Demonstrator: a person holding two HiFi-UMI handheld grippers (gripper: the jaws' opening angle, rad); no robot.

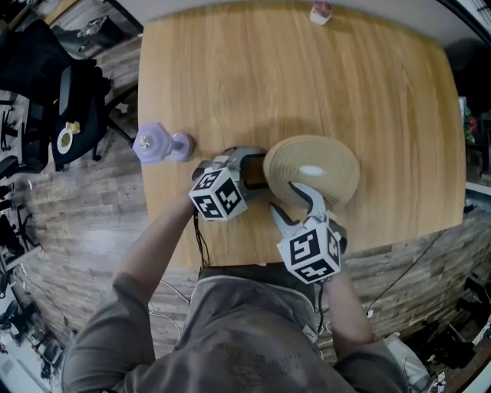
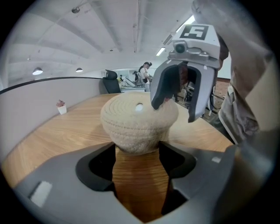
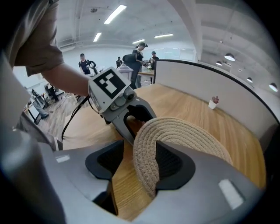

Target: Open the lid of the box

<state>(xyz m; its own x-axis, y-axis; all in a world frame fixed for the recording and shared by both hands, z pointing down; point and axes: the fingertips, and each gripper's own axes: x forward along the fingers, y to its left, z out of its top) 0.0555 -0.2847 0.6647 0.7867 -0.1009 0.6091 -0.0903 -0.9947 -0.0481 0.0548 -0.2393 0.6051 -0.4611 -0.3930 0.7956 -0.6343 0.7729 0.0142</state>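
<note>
A round woven rope box (image 2: 135,122) with a flat rope lid (image 1: 311,169) stands near the front edge of the wooden table (image 1: 383,115). My left gripper (image 1: 261,170) is at the box's left side. In the left gripper view its jaws (image 2: 137,151) are shut on the box's lower body, and both pads touch the weave. My right gripper (image 1: 281,196) comes in from the front. Its jaws (image 3: 139,153) stand open around the lid's rim (image 3: 146,166), one finger over the lid and one below. The rim rests against one pad, and a gap shows at the other.
A purple dumbbell-shaped object (image 1: 161,144) lies at the table's left edge. A small white pot with a pink plant (image 1: 321,12) stands at the far edge. A black chair (image 1: 69,115) is on the floor to the left. People stand far off in the background.
</note>
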